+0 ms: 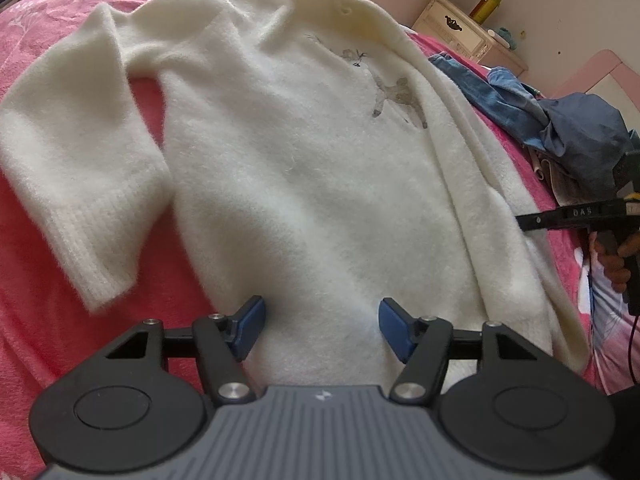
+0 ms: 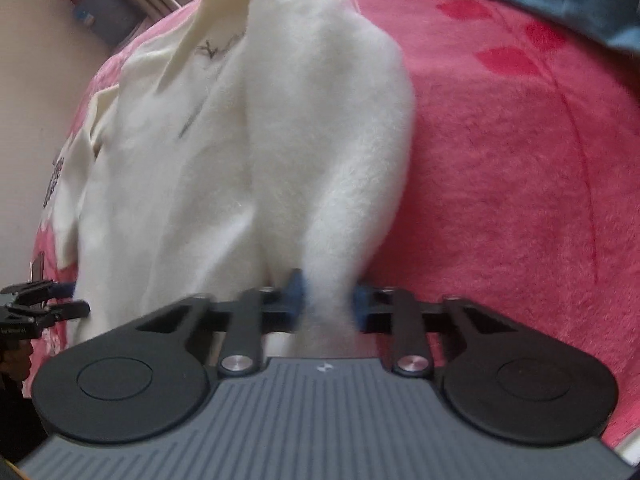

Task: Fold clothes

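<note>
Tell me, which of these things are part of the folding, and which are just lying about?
Part of the job:
- white sweater, spread on the pink blanket
- right hand-held gripper, shut on the sweater's sleeve
- left hand-held gripper, open over the hem

Just lying about:
- blue clothes
- nightstand with a yellow bottle

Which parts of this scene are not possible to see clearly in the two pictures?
- Sweater hem: left wrist view, hidden behind the left gripper.
- Held sleeve end: right wrist view, blurred, hidden between the right gripper fingers.
- Blue clothes: both views, cut off by the edge.
- Nightstand items: too small.
</note>
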The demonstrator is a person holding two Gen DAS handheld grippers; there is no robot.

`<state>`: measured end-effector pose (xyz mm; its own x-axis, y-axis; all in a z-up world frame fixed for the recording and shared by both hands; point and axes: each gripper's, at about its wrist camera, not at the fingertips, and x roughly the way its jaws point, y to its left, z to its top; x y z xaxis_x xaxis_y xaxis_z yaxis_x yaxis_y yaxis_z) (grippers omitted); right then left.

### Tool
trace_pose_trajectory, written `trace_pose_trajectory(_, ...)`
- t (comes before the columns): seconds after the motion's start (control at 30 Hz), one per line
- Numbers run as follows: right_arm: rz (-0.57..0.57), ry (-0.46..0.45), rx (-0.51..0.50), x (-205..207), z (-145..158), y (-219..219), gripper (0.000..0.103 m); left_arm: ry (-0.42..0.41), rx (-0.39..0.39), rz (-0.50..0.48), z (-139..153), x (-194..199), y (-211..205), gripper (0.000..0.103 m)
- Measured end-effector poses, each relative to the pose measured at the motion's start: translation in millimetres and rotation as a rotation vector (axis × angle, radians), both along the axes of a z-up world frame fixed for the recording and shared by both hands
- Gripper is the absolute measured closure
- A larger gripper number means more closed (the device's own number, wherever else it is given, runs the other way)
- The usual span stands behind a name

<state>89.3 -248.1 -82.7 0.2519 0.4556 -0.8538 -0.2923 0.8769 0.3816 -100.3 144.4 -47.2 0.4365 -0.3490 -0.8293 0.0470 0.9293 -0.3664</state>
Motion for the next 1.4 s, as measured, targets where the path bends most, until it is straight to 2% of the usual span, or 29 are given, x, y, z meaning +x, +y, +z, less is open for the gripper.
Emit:
trace_pose_trajectory(0.07,-0.017,-0.071,-0.002,2.8,16.6,2.1,0.088,-0.005,0.0,-0.002,0.3,-1.4,0.6,0.04)
trace_pose_trajectory(0.2,-0.05,-0.271,-0.011,26.1,62.3,3.0,0.089,-0.007,-0.005,0.0,1.0,-3.1,2.3,0.04)
trace_pose_trajectory(0.3,-0.04,-0.454,-0.094,58.1,92.0,7.5,0.089,-0.007,-0.007,0.0,1.4,-3.8,2.6,0.04)
trace_pose_trajectory(0.37,-0.044,-0.565,-0.151,81.5,104.1,11.7,0.089,-0.006,-0.008,0.0,1.7,-4.2,2.8,0.04)
trace_pose_trajectory(0.5,-0.139,-0.678,-0.219,124.8,100.5,16.0,0.084,-0.005,-0.01,-0.001,2.4,-5.4,3.1,0.04)
trace_pose_trajectory(0.53,-0.164,-0.66,-0.205,136.0,92.0,12.8,0.081,-0.005,-0.01,-0.001,2.7,-5.9,3.2,0.04)
trace_pose_trajectory(0.57,-0.189,-0.639,-0.19,147.4,83.2,9.3,0.073,-0.004,-0.009,-0.002,3.1,-6.4,3.3,0.04)
trace_pose_trajectory(0.6,-0.216,-0.581,-0.184,158.4,71.5,5.9,0.061,-0.004,-0.009,-0.002,3.3,-6.9,3.4,0.04)
trace_pose_trajectory(0.67,-0.281,-0.471,-0.201,168.4,51.8,-3.7,0.046,-0.004,-0.009,-0.003,3.6,-7.9,3.8,0.04)
trace_pose_trajectory(0.73,-0.337,-0.431,-0.225,165.0,38.1,-12.5,0.041,-0.004,-0.011,-0.004,3.7,-8.8,4.5,0.04)
trace_pose_trajectory(0.8,-0.373,-0.422,-0.236,156.6,30.0,-23.5,0.031,-0.003,-0.015,-0.006,3.5,-9.4,5.2,0.04)
trace_pose_trajectory(0.87,-0.406,-0.424,-0.247,147.0,26.4,-37.5,0.025,-0.002,-0.018,-0.009,3.3,-9.1,5.2,0.04)
trace_pose_trajectory(0.97,-0.498,-0.449,-0.268,137.5,29.2,-65.5,0.024,0.0,-0.025,-0.012,2.2,-7.7,5.5,0.04)
trace_pose_trajectory(1.07,-0.62,-0.406,-0.155,129.5,39.8,-93.5,0.024,0.003,-0.029,-0.011,2.9,-7.2,6.3,0.041)
trace_pose_trajectory(1.1,-0.627,-0.382,-0.099,124.1,41.7,-98.5,0.024,0.005,-0.032,-0.007,3.5,-7.4,7.5,0.042)
trace_pose_trajectory(1.2,-0.524,-0.29,0.057,101.1,38.9,-92.1,0.024,0.003,-0.048,0.015,8.1,-8.2,18.1,0.044)
trace_pose_trajectory(1.3,-0.349,-0.154,0.136,73.1,22.7,-64.4,0.024,-0.003,-0.078,0.054,13.4,-9.9,36.3,0.044)
trace_pose_trajectory(1.4,-0.203,-0.056,0.163,46.4,5.7,-38.0,0.024,0.008,-0.114,0.094,14.2,-11.3,52.1,0.044)
